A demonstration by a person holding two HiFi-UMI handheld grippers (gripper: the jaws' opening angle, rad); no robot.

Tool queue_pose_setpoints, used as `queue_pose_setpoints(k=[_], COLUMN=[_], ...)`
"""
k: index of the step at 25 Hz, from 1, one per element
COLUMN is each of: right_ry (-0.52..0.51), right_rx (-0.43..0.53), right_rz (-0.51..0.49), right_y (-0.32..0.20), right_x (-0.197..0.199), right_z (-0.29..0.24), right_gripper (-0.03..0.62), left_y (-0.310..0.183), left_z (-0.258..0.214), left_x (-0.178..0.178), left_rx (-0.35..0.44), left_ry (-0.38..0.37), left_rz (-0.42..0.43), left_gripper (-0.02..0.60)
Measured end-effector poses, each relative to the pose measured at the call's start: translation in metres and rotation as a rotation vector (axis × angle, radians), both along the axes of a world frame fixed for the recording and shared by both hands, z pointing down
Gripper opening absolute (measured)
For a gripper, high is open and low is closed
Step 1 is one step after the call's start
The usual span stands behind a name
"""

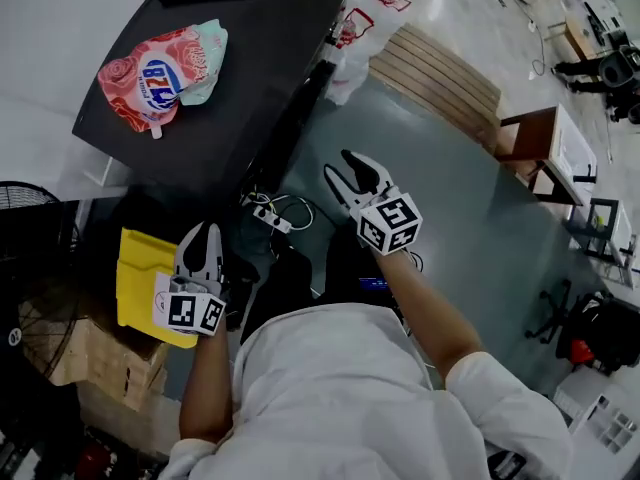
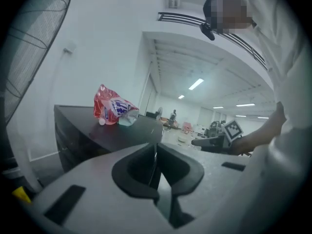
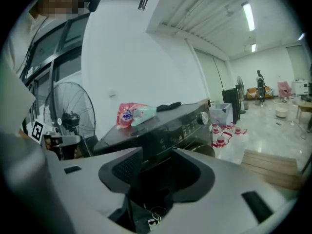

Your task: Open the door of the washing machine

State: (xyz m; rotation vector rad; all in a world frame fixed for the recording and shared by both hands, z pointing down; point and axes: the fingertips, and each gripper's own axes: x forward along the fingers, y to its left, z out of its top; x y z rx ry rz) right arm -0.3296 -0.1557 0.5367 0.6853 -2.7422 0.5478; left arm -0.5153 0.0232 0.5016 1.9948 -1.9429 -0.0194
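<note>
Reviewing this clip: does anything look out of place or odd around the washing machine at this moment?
Two things. A pink detergent pouch lies slumped on its side on top of the washing machine. A white power strip with looped cable lies on the floor by the machine's front, possibly in the door's way.

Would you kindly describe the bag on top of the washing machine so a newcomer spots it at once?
Find the dark washing machine at the upper left of the head view. On its flat top, toward the left edge, lies a soft bag. It alone is pink, with rose prints, a blue label and a pale green end.
</note>
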Motion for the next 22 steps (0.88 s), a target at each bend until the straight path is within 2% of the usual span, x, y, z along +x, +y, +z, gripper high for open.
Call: queue_pose_setpoints(k=[4,8,10,13,15,18,22], right_ry=[0.057,0.065,0.083,0.103,0.096,0.096,0.112], right_rx=[-0.098,-0.270,-0.321,-0.322,-0.300,-0.314,-0.382], right_rz=[-0.015,0.016,0.006,-0.035,-0.022,0.051,0.154], right_y=[0.016,0.035,0.039,0.045,0.048,0.056,0.062], right_x=[-0.022,-0.038,-0.049,-0.073,-0.089,-0.104,-0.106], right_z=[0.069,0.139,0.171,0.208,0.225,0.249,0.279], right_gripper=[0.198,0.204,0.206,0.238,0.238,0.238,0.236], left_y=[-0.003,0.001,0.000,0.002,0.005,0.014,0.022], left_z=[0.036,0.063,0.079,0.105,0.122,0.142,0.150], left_x=[-0.001,-0.002,-0.004,-0.006,-0.005,-0.004,0.000], left_rx=[-0.024,-0.022,-0.019,-0.017,-0.021,-0.035,-0.021], left_ry=[0.008,-0.008,0.000,0.018,0.027,0.048,0.109], left_rz=[0.039,0.048,0.045,0.032,0.025,0.010,0.001], left_gripper=[0.020,0.020,0.020,0.020,0.020,0.020,0.020])
